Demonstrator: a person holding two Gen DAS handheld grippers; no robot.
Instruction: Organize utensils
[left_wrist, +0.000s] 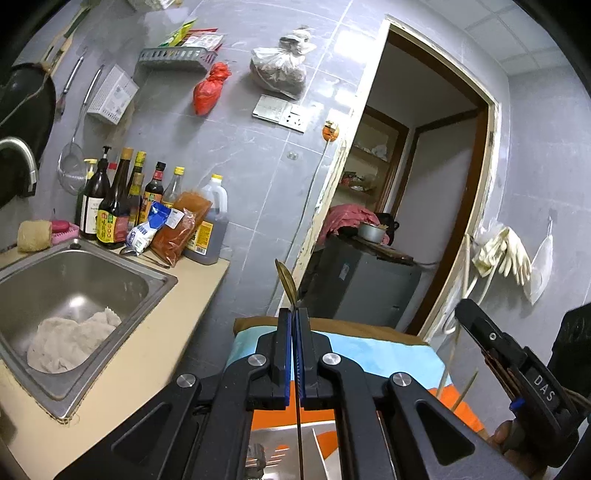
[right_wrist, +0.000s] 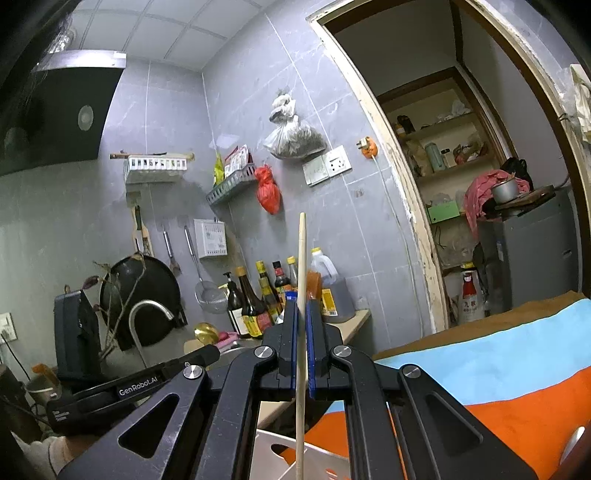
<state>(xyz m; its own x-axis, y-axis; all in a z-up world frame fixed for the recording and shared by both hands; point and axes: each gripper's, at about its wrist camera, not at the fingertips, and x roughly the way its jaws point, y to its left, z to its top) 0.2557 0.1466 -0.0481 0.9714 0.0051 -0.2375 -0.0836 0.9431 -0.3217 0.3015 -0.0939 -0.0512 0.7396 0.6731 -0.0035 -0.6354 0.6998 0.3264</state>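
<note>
My left gripper (left_wrist: 293, 312) is shut on a thin gold spoon (left_wrist: 286, 280). The spoon's bowl stands up past the fingertips and its handle runs down between the blue pads. The same spoon bowl (right_wrist: 205, 330) shows above the left gripper (right_wrist: 212, 352) in the right wrist view. My right gripper (right_wrist: 303, 302) is shut on pale wooden chopsticks (right_wrist: 302, 258) that point upward. In the left wrist view the right gripper (left_wrist: 467, 308) sits at the right, with the chopstick ends (left_wrist: 445, 369) hanging below it. A white slotted basket (right_wrist: 280, 450) lies under both grippers.
A table cloth (right_wrist: 498, 350) in blue, orange and brown covers the surface below. To the left are a steel sink (left_wrist: 155, 280) holding a rag, a faucet (right_wrist: 147, 308) and several sauce bottles (left_wrist: 122, 199). An open doorway (left_wrist: 424, 184) is ahead.
</note>
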